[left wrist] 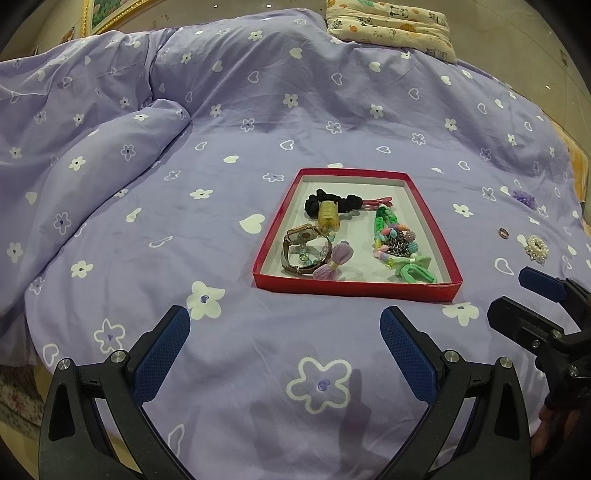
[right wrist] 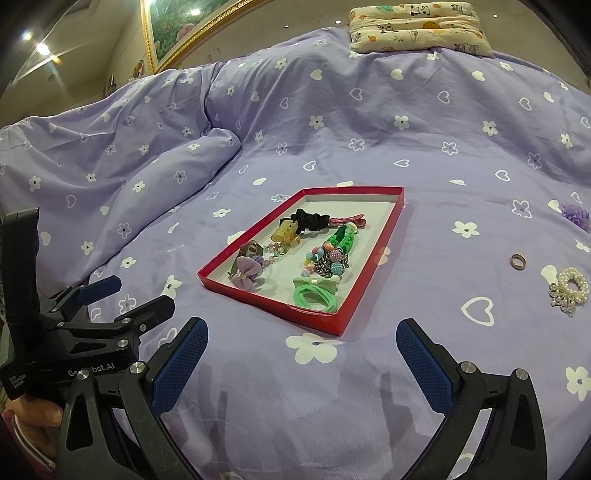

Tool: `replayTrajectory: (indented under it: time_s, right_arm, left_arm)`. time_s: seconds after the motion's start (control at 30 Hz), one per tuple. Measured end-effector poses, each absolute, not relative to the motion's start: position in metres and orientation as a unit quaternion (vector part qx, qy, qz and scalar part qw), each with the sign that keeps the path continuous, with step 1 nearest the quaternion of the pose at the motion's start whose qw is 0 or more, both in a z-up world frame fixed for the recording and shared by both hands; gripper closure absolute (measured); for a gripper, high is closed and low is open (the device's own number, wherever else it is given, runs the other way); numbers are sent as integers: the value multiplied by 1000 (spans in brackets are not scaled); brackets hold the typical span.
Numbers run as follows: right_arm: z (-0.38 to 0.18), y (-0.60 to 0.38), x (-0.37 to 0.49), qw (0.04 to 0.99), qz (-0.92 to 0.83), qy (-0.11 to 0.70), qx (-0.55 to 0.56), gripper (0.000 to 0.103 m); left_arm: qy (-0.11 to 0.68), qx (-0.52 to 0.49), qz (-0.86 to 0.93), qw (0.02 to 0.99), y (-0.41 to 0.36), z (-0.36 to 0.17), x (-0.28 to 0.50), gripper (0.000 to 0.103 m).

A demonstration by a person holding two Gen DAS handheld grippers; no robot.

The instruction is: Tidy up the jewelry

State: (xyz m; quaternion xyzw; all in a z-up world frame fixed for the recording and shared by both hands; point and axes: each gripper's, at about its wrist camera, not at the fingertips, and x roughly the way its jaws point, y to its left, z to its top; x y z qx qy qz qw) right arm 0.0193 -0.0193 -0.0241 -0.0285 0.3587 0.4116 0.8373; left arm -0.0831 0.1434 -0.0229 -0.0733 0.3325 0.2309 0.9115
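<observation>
A shallow red tray (left wrist: 280, 221) (right wrist: 380, 266) lies on the purple bedspread. It holds a black scrunchie (left wrist: 343, 201), a yellow hair claw (left wrist: 328, 214), a watch (left wrist: 299, 240), a purple bow (left wrist: 334, 260), a green beaded chain (left wrist: 388, 229) and a green hair tie (right wrist: 317, 293). To the tray's right, loose on the cover, lie a small ring (right wrist: 518, 261), a pearl scrunchie (right wrist: 567, 288) and a purple flower clip (right wrist: 576, 214). My left gripper (left wrist: 284, 354) hovers open before the tray. My right gripper (right wrist: 301, 365) is open and empty, near the tray's front right corner.
A rumpled fold of the duvet (left wrist: 110, 147) rises to the left of the tray. A patterned pillow (right wrist: 417, 27) lies at the far end of the bed. A gold-framed picture (right wrist: 184, 26) hangs on the wall behind. A hand (right wrist: 33, 410) shows at the lower left.
</observation>
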Motion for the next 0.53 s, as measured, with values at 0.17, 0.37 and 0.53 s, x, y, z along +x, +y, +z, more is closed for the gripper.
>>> replayTrajectory:
  time_s: [0.17, 0.37, 0.53]
  right_arm:
    - [-24, -19, 21, 836, 410, 362, -30, 0]
    - [-23, -19, 28, 836, 407, 366, -31, 0]
    - [-26, -18, 33, 833, 407, 374, -33, 0]
  left_arm:
    - [335, -74, 229, 911, 146, -22, -79, 0]
    - [337, -72, 228, 910, 147, -21, -75, 0]
    - [339, -76, 224, 911, 149, -18, -70, 0]
